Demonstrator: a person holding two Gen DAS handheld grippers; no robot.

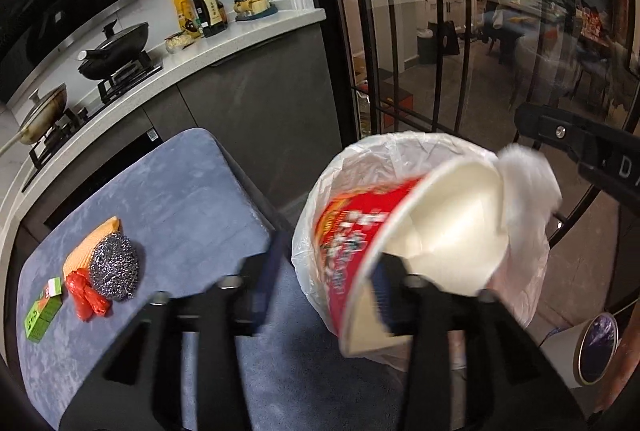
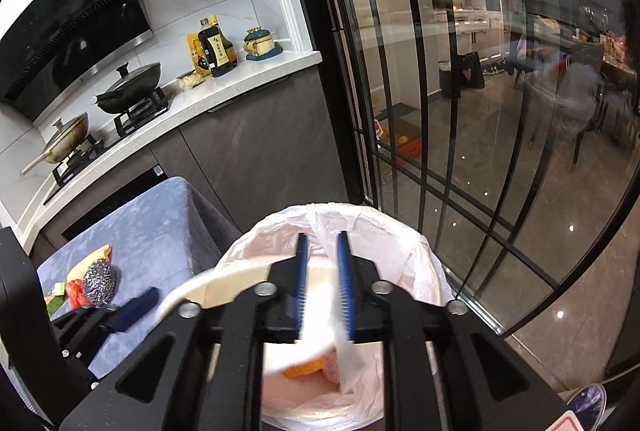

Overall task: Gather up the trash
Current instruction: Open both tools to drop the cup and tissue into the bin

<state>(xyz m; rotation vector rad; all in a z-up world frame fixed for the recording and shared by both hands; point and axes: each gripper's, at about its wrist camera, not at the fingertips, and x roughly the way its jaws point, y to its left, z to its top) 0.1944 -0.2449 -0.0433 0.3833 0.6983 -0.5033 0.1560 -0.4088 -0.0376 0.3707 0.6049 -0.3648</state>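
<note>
Filling the lower middle of both views, the lined bin [image 2: 400, 243] sits beside the blue worktop [image 1: 168, 191]. A light, crushable noodle cup [image 1: 400, 243] tips over it, best held by its rim; left tool [image 1: 324, 283] apart. Right tool [image 2: 324, 287] slightly apart around soft tissue [image 2: 320, 327]. Blur hides contact.

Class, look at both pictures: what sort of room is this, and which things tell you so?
Most likely a home kitchen: a black lidded wok sits on a gas hob, a black range hood hangs above, and a dark sauce bottle stands on the white countertop.
</note>
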